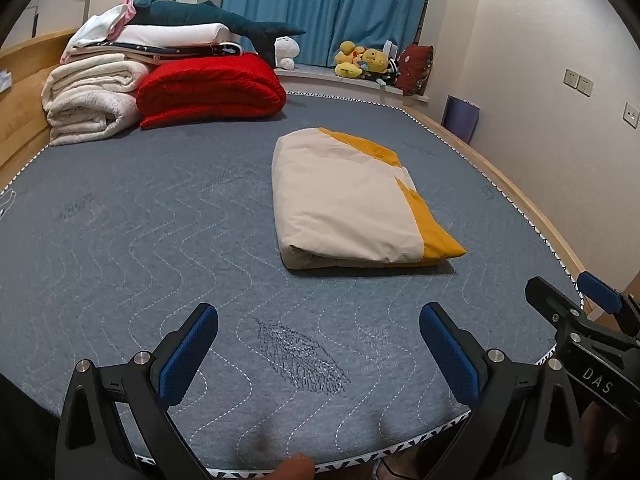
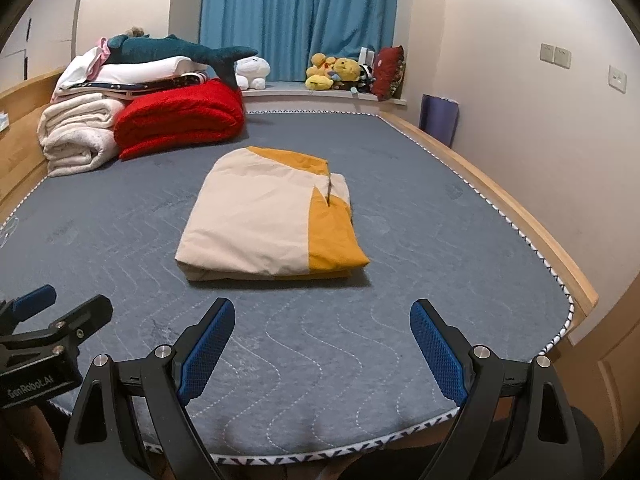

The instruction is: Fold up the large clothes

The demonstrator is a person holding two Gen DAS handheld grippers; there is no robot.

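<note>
Bedroom, blue curtains point(image 2: 298, 20) at the far window, wooden bed frame point(image 2: 516, 208) along the right wall. Grey quilted mattress point(image 1: 160, 240) fills both views. Folded cream-and-mustard garment point(image 2: 256, 224) lies flat mid-mattress as a compact rectangle, mustard panel on its right side, well apart from both my grippers. Left gripper point(image 1: 318, 354) hovers over the near mattress edge, fingers point(image 1: 188, 354) spread wide, holding nothing. Right gripper point(image 2: 322, 350) is the same: fingers point(image 2: 438, 354) spread, nothing between them, garment just ahead. Each gripper shows at the other's frame edge, so they sit side by side. Far left corner: rolled cream blanket point(image 2: 76, 136), folded red quilt point(image 2: 180, 120) beside it, white bedding and a plush shark point(image 2: 176, 50) stacked on top. Yellow plush toys point(image 2: 332, 72) on the window ledge.
</note>
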